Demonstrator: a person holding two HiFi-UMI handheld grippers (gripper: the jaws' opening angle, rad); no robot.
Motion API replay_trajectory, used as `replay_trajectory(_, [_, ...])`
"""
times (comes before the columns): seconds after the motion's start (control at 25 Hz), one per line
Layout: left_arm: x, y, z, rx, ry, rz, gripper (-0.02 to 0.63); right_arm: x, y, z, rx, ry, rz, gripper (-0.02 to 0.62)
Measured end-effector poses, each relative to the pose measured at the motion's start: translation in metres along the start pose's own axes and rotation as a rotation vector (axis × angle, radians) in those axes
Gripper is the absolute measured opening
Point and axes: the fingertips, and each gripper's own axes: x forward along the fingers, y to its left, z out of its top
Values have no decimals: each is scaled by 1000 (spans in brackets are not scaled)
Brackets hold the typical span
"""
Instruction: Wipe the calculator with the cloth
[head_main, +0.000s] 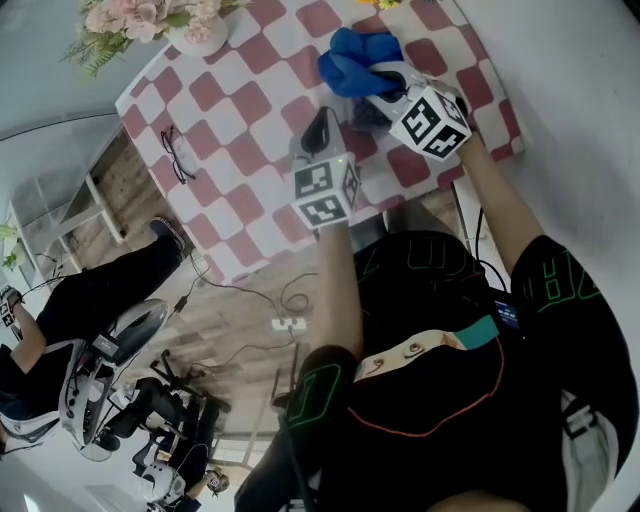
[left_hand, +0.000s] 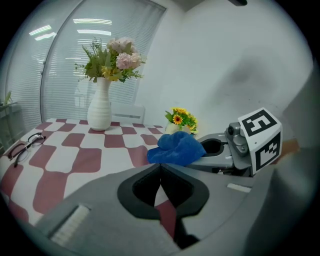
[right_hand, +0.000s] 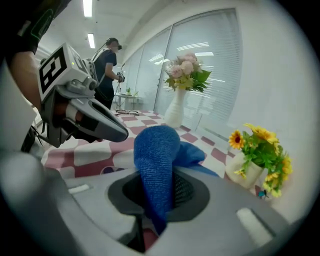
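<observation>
My right gripper (head_main: 368, 88) is shut on a bunched blue cloth (head_main: 352, 60), held just above the red-and-white checked table (head_main: 230, 130) near its right edge. In the right gripper view the cloth (right_hand: 156, 165) stands up out of the jaws and hides them. My left gripper (head_main: 321, 128) is close by on its left, low over the table, jaws shut with nothing between them (left_hand: 160, 172). A small dark shape (right_hand: 107, 170) lies on the table below the cloth; I cannot tell whether it is the calculator. The left gripper view shows the right gripper with the cloth (left_hand: 176, 148).
A pair of glasses (head_main: 177, 153) lies at the table's left side. A white vase of pink flowers (head_main: 193, 30) stands at the far corner, a small pot of yellow flowers (right_hand: 254, 156) near the wall. A seated person (head_main: 95, 290) is left of the table.
</observation>
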Motion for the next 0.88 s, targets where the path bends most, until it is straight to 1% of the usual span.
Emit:
replay_trajectory(0.16, [-6,2,-1,-7,-10,18,11,-6,12,-2,-43,5,10,75])
replay_trajectory(0.28, [-10,4,-2,-14,-17,30,11,-10,20,-3,-48,-8,16,76])
replay_trajectory(0.56, [-16,-1,-5,-19,-26,39,11,-19,37,-5,-25,-35,26,77])
replay_trajectory(0.88, [-21,-7,-7,-15,-28,45,11,-32,53,-9,32,-54,34,77])
